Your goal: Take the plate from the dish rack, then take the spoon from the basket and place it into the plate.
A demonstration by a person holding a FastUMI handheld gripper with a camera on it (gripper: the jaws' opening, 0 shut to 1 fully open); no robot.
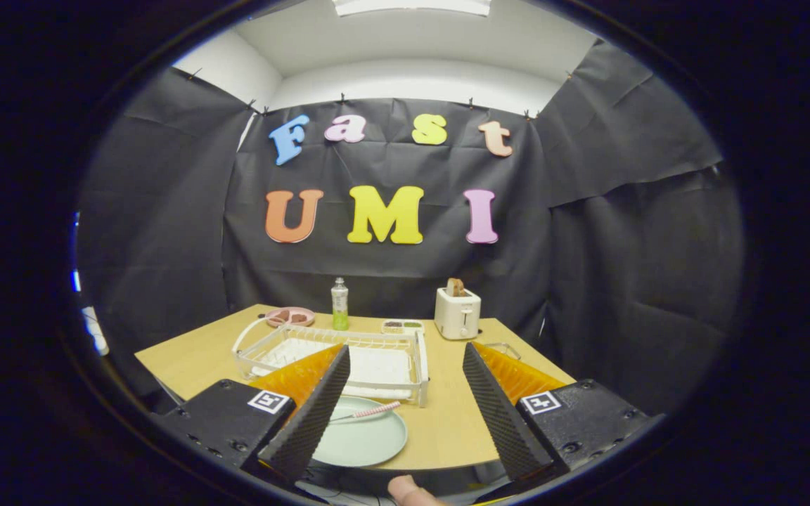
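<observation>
A pale green plate (366,439) lies flat on the wooden table (461,414), near its front edge and just ahead of my left finger. A spoon (370,412) with a pink patterned handle rests in the plate, its handle reaching over the far rim. The white wire dish rack (338,355) stands just beyond the plate. My gripper (405,407) hovers above the table's front edge, open, nothing between its fingers. A wire basket (502,348) peeks out past my right finger, mostly hidden by it.
At the back of the table stand a pink dish (290,317), a green-bottomed bottle (339,303), a small divided tray (402,326) and a white toaster (457,313) with toast in it. A fingertip (410,492) shows below the table edge.
</observation>
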